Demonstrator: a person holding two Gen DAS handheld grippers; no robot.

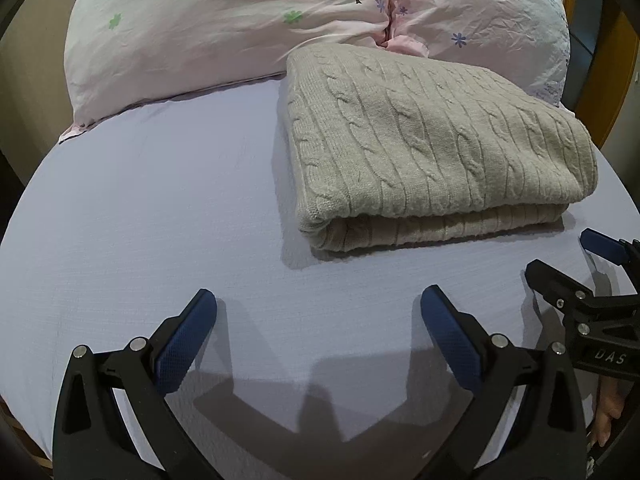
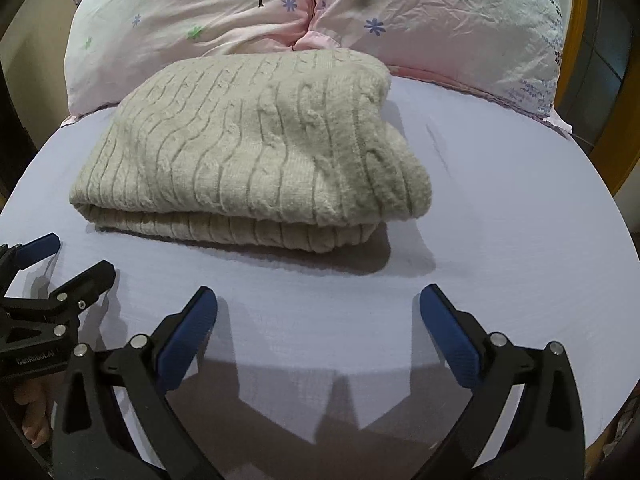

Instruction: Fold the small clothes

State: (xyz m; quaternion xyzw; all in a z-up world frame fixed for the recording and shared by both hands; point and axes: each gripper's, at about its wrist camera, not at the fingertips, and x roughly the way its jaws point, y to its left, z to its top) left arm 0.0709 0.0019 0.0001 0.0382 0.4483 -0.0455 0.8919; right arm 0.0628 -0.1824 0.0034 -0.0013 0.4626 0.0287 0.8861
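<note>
Left wrist: tongs (image 1: 318, 300) agape near folded sweater (image 1: 432, 140)

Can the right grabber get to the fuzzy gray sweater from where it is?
Probably yes. The right gripper is open, and only bare lavender sheet lies between it and the folded sweater just ahead.

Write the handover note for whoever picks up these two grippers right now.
Left gripper: open, empty, over bare sheet short of the sweater.
Right gripper: open, empty, beside the left one, also short of the sweater.
Sweater: grey cable knit, folded into a stacked rectangle, lying on the sheet in front of the pillows; neither gripper touches it.
Done: this sweater looks folded.
Left: no other clothes in view; perhaps square up the bulging right corner.
</note>
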